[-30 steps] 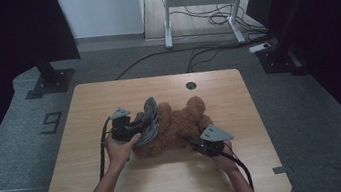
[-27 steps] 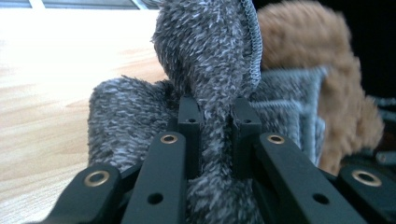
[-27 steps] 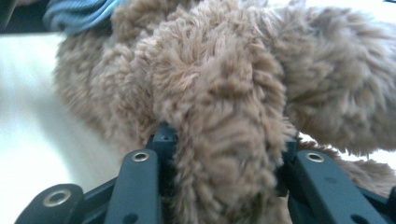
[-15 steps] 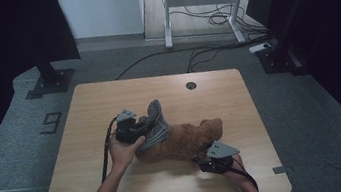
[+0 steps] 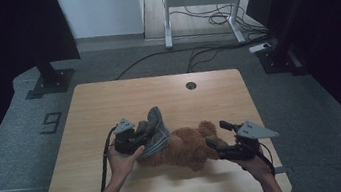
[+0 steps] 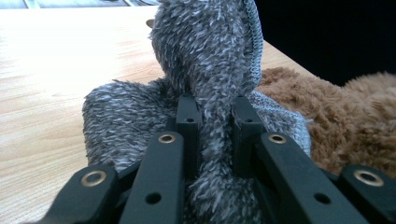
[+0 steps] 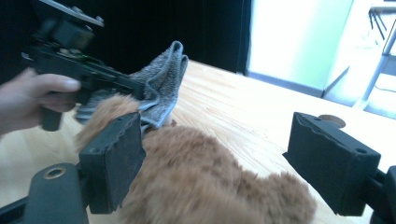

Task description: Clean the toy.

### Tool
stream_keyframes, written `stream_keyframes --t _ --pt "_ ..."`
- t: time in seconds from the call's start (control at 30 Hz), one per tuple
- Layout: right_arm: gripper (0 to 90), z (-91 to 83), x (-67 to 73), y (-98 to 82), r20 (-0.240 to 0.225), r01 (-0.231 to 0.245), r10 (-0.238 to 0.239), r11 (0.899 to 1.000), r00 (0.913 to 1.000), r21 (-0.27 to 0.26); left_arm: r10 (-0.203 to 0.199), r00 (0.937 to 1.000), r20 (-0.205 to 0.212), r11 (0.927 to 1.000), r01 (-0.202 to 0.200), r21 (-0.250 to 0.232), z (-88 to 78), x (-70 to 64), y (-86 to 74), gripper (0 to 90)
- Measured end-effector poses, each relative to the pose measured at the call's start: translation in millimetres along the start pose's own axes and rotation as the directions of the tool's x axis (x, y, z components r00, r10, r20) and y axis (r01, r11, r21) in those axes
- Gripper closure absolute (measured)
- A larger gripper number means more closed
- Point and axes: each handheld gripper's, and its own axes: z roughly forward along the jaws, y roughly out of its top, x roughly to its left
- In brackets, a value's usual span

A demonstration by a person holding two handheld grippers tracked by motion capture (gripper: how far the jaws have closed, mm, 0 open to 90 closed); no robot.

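Note:
A brown teddy bear (image 5: 186,147) lies on its side on the wooden table (image 5: 109,104), toward the front. A grey fuzzy cloth (image 5: 156,125) sticks up at the bear's left end. My left gripper (image 5: 149,133) is shut on a fold of that cloth (image 6: 210,56), with both pads (image 6: 188,116) pressed into the pile. My right gripper (image 5: 217,134) hovers at the bear's right end. Its jaws have just been opening and now stand wide apart. In the right gripper view the bear (image 7: 196,172) lies below and between the pads (image 7: 116,158), which do not touch it.
A round cable hole (image 5: 191,85) sits near the table's far edge. Beyond the table are a white desk frame (image 5: 205,0) with cables on the floor, and black stand bases at the left (image 5: 50,82) and right (image 5: 279,58).
The right gripper's jaws opened off the bear, and it rose and moved right. The bear slid toward the front edge and now lies flatter. The left gripper kept its hold on the cloth.

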Motion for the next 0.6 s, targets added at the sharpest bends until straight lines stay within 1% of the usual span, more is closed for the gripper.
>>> stream_keyframes --t 0.03,0.07,0.1,0.13,0.2,0.23,0.3,0.33,0.37,0.47,0.53,0.6 --pt "18.0 6.7 -0.6 2.7 -0.009 0.001 -0.001 1.000 1.0000 0.021 -0.001 1.0000 0.001 1.0000 0.001 -0.002 -0.1 0.2 -0.3 77.3" --pt "17.3 17.2 -1.8 4.5 -0.024 -0.005 0.007 0.998 0.9997 0.060 -0.004 1.0000 0.002 1.0000 0.004 -0.003 -0.2 0.7 -0.6 77.3" --pt "16.9 28.2 -2.5 4.0 -0.034 -0.014 0.017 0.995 0.9993 0.101 -0.007 1.0000 0.005 1.0000 0.007 -0.003 -0.4 1.2 -0.8 77.3" --pt "15.5 38.9 -3.2 1.6 -0.058 -0.018 0.027 0.989 0.9979 0.146 -0.006 1.0000 0.005 1.0000 0.006 -0.002 -0.7 1.5 -1.2 77.3" --pt "14.3 57.2 -3.1 -6.6 -0.080 -0.007 0.026 0.974 0.9964 0.227 -0.008 0.9999 0.012 1.0000 0.008 -0.004 -1.4 2.6 -2.4 77.3" --pt "13.0 65.9 -3.3 -13.0 -0.107 -0.010 0.042 0.961 0.9934 0.277 -0.011 0.9998 0.016 0.9999 0.011 -0.004 -1.7 3.1 -2.7 77.3" --pt "12.5 75.6 -1.4 -23.0 -0.123 0.004 0.040 0.941 0.9916 0.337 -0.016 0.9995 0.028 0.9999 0.016 -0.003 -2.4 4.1 -3.4 77.3" --pt "11.3 80.1 -0.5 -28.5 -0.133 0.001 0.050 0.933 0.9899 0.360 -0.018 0.9993 0.031 0.9998 0.018 -0.002 -2.5 4.2 -3.9 77.3" --pt "9.9 83.4 -0.3 -32.9 -0.148 -0.007 0.067 0.927 0.9867 0.376 -0.019 0.9993 0.032 0.9998 0.019 -0.004 -2.7 4.1 -4.4 77.3" --pt "10.1 87.9 0.2 -40.6 -0.156 -0.024 0.090 0.923 0.9836 0.383 -0.023 0.9990 0.038 0.9997 0.023 -0.003 -3.0 4.0 -5.9 77.3" --pt "13.6 88.7 0.5 -43.8 -0.166 -0.022 0.093 0.921 0.9816 0.389 -0.025 0.9988 0.042 0.9997 0.025 -0.005 -2.9 3.4 -6.5 77.2" --pt "18.8 88.8 1.3 -45.7 -0.155 -0.024 0.092 0.918 0.9836 0.396 -0.024 0.9989 0.041 0.9997 0.024 -0.005 -2.8 2.8 -6.6 77.3"
